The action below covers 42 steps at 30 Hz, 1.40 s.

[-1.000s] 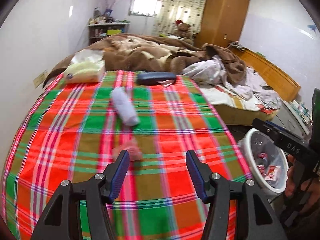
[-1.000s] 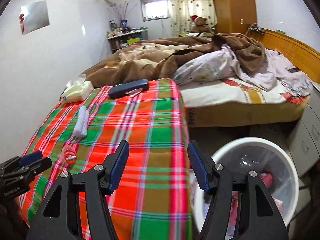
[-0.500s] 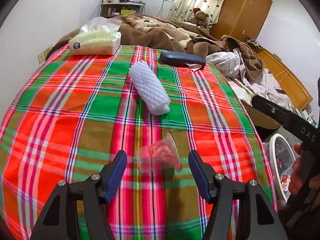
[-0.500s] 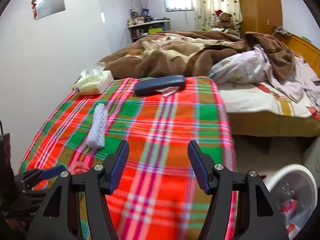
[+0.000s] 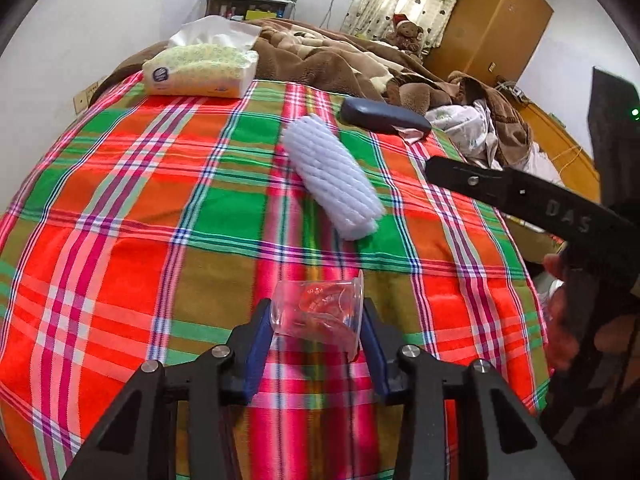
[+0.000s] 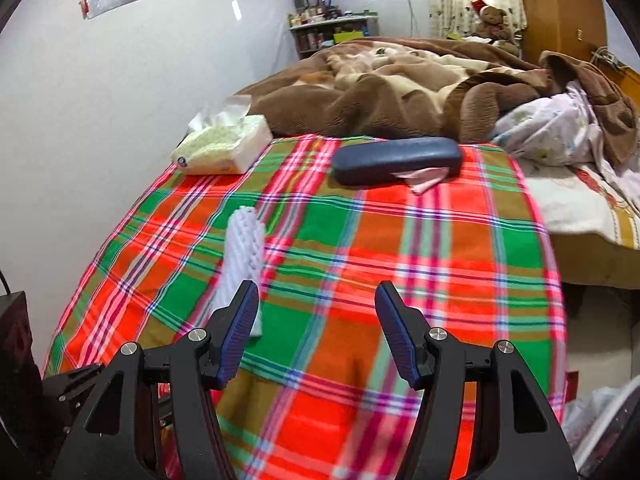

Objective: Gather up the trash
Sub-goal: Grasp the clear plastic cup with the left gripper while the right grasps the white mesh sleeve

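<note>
The left gripper (image 5: 318,326), its jaws just closing, clamps a clear plastic cup (image 5: 320,312) lying on the plaid cloth (image 5: 120,208); the right gripper (image 6: 318,322) hovers wide and empty beside a white foam sleeve (image 6: 244,256).

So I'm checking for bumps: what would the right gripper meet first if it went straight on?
Probably just the red-and-green plaid cloth; the right gripper is open and empty.

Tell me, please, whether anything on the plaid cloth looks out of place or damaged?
The clear plastic cup lies tipped on its side between the left gripper pads. A pink scrap sticks out from under the dark case.
</note>
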Available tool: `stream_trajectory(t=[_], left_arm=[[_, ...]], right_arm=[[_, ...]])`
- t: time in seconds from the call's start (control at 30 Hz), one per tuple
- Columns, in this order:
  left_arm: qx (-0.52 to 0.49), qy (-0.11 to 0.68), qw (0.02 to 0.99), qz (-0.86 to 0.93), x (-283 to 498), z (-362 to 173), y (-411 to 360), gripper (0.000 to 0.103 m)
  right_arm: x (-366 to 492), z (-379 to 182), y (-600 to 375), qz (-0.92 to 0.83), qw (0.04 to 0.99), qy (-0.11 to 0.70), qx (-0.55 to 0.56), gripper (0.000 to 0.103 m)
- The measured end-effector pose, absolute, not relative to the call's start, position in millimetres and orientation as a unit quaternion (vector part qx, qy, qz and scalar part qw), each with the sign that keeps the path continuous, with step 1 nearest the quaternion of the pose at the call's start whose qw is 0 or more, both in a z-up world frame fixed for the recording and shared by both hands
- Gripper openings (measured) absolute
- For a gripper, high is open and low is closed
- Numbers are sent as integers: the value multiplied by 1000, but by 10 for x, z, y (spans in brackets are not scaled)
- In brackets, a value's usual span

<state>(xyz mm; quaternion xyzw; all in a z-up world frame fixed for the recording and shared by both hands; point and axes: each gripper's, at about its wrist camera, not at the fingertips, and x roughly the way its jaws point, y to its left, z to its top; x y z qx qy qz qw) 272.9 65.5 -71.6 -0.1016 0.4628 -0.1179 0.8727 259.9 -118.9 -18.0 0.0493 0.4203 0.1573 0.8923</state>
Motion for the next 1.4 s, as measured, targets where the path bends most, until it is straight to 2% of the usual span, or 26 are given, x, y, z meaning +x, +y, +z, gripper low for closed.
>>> stream_trajectory(t=[0.63, 0.83, 0.87, 1.07, 1.4], left_arm=[[-128, 453, 879, -77, 2886, -734, 1239, 43], [-126, 450, 880, -80, 2944, -736, 1242, 43], [-127, 450, 880, -80, 2945, -739, 1245, 43], [-124, 450, 881, -78, 2940, -728, 1243, 41], [-120, 434, 889, -81, 2758, -555, 1162, 41]], right_arm=[[2827, -484, -603, 208, 861, 462, 42, 62], [2820, -536, -496, 208, 859, 467, 22, 40], [2814, -530, -501, 206, 861, 465, 20, 33], [2783, -516, -517, 204, 861, 465, 27, 28], [2563, -334, -665, 201, 872, 444, 41, 27]])
